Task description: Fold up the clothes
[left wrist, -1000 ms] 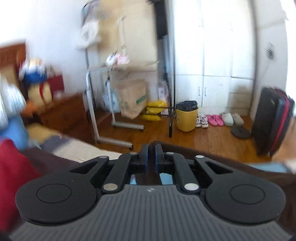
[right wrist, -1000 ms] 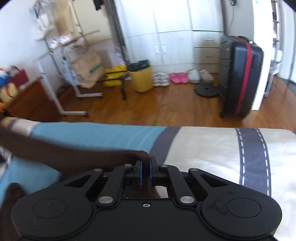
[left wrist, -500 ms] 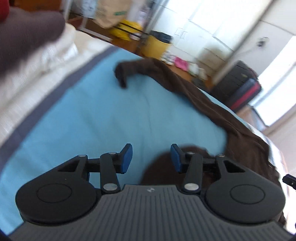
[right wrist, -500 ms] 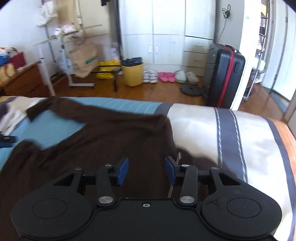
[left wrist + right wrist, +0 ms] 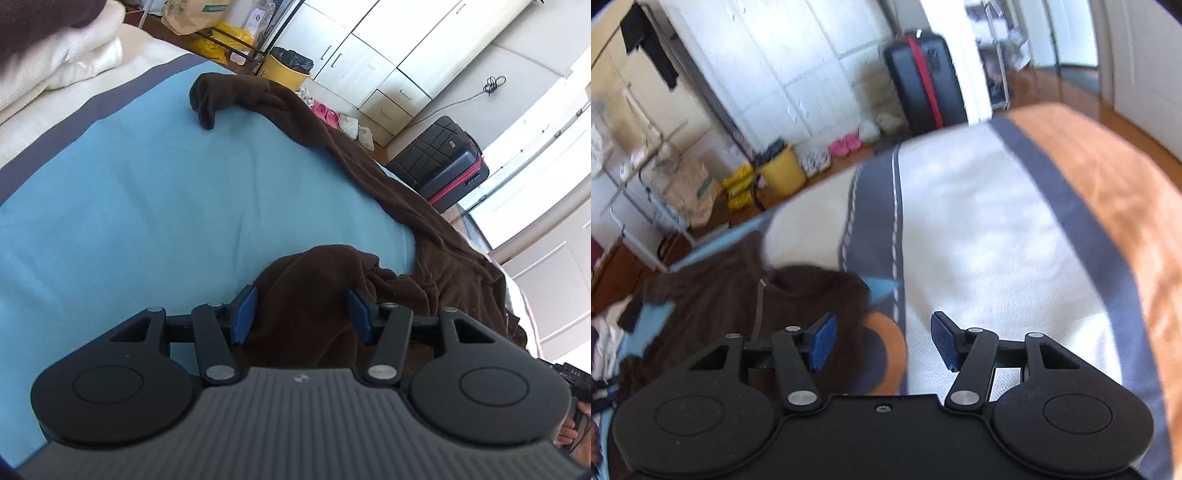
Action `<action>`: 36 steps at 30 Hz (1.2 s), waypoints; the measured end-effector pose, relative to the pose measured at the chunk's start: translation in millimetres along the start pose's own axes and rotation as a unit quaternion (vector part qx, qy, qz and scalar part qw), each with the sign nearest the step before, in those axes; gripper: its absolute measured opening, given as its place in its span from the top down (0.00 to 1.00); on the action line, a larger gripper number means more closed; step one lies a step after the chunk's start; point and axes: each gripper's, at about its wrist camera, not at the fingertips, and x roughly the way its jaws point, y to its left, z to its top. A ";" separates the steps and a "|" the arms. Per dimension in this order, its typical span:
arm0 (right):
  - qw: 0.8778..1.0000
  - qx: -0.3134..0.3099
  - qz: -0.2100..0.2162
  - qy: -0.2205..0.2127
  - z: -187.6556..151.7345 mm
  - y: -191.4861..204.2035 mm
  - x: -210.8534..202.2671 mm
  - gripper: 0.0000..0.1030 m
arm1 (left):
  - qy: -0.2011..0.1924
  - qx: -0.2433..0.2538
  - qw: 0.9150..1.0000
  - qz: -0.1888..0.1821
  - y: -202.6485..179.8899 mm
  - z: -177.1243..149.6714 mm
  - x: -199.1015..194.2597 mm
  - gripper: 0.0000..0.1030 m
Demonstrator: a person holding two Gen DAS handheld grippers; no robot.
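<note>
- The brown garment (image 5: 388,206) lies spread on the bed cover (image 5: 147,192), on its light-blue panel; one sleeve stretches toward the far left and ends in a curled cuff near the grey stripe.
- A bunched fold of that garment sits between the blue pads of the left gripper (image 5: 302,310). The jaws are opening and the pads stand clear of the cloth on either side, so nothing is clamped.
- In the right wrist view the same garment (image 5: 746,302) lies to the left, its neck opening and a short zip facing up.
- The right gripper (image 5: 881,341) hangs over the bed cover (image 5: 979,240) where white, grey and orange bands meet. Its jaws are opening with nothing between them; only the left pad overlaps the garment's edge in the picture, and contact cannot be told.
- Folded white bedding (image 5: 62,62) is piled at the far left of the bed.
- Beyond the bed, on the wooden floor: a yellow bin (image 5: 288,70), pink slippers (image 5: 327,112) and a black suitcase (image 5: 439,158) with a red stripe, standing before white cupboards (image 5: 388,48).
- This right wrist view is blurred.
</note>
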 end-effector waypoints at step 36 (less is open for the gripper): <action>0.969 -0.063 -0.225 -0.078 2.5 17.6 -26.4 0.83 | 0.011 -0.081 0.989 0.121 2.4 -66.2 -101.0 0.48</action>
